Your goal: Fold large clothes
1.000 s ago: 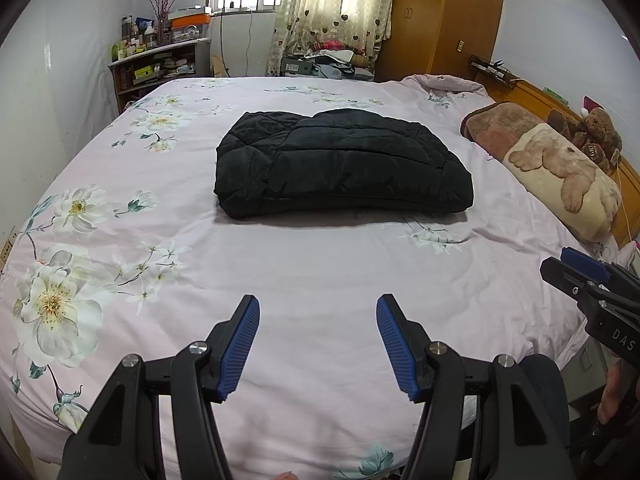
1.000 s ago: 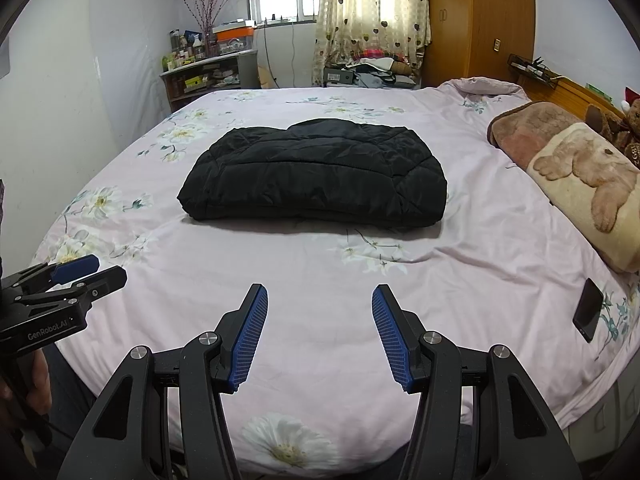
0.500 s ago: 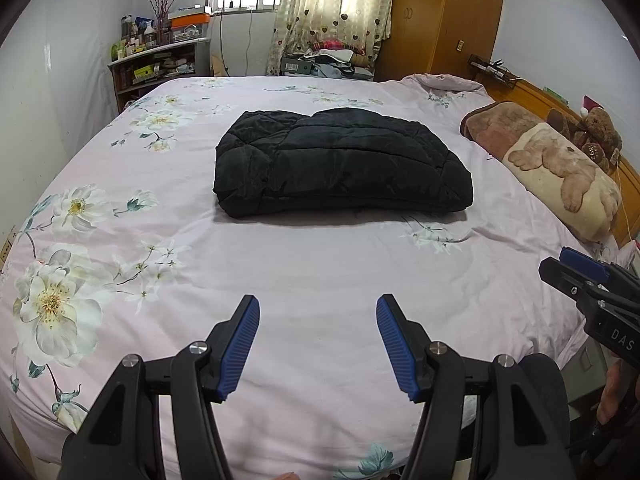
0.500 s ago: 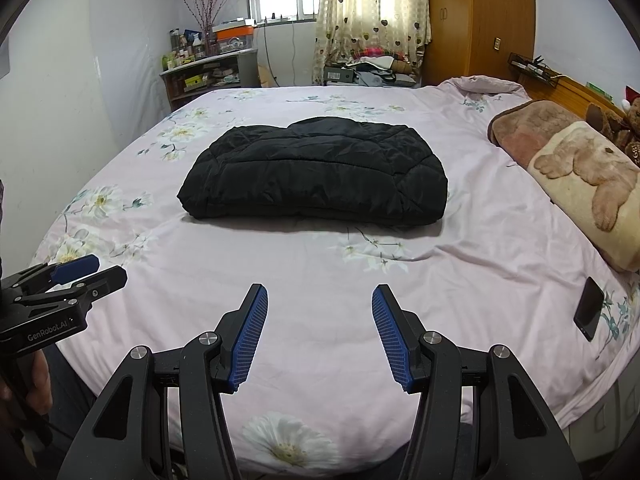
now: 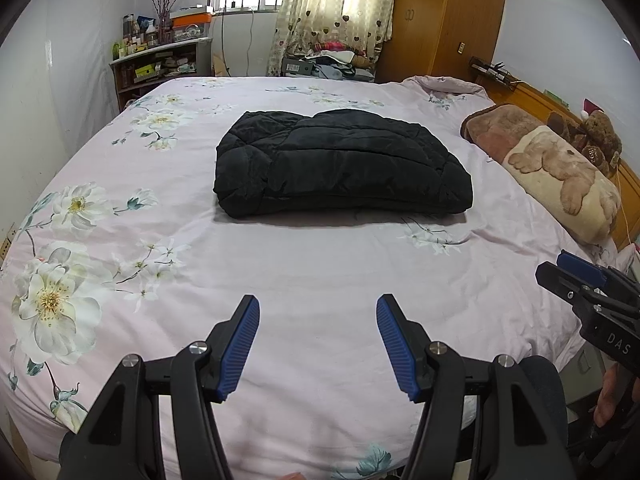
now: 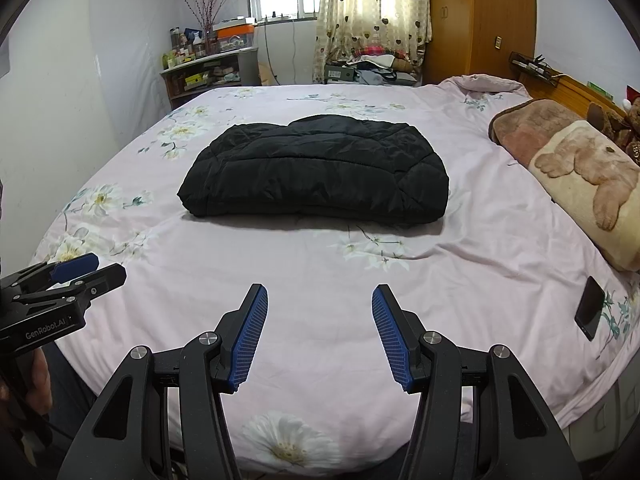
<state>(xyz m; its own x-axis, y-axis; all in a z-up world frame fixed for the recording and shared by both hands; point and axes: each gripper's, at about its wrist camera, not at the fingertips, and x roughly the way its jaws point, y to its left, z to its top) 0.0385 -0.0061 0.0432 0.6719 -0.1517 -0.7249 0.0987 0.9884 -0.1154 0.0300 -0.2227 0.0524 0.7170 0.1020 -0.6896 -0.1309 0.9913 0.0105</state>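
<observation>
Black quilted jacket [image 5: 340, 164] lies folded into a thick bundle at the middle of the bed [image 5: 320, 272], on the pink floral sheet; from my left wrist view my left gripper [image 5: 318, 322] hangs over the near sheet with its jaws apart and nothing between them, well short of the jacket; a bear-print blanket roll [image 5: 560, 168] sits at the right; from the right wrist view my right gripper [image 6: 319, 312] stands likewise apart and empty above the near sheet, the jacket beyond it; a dark phone [image 6: 590, 308] lies on the sheet at the right.
</observation>
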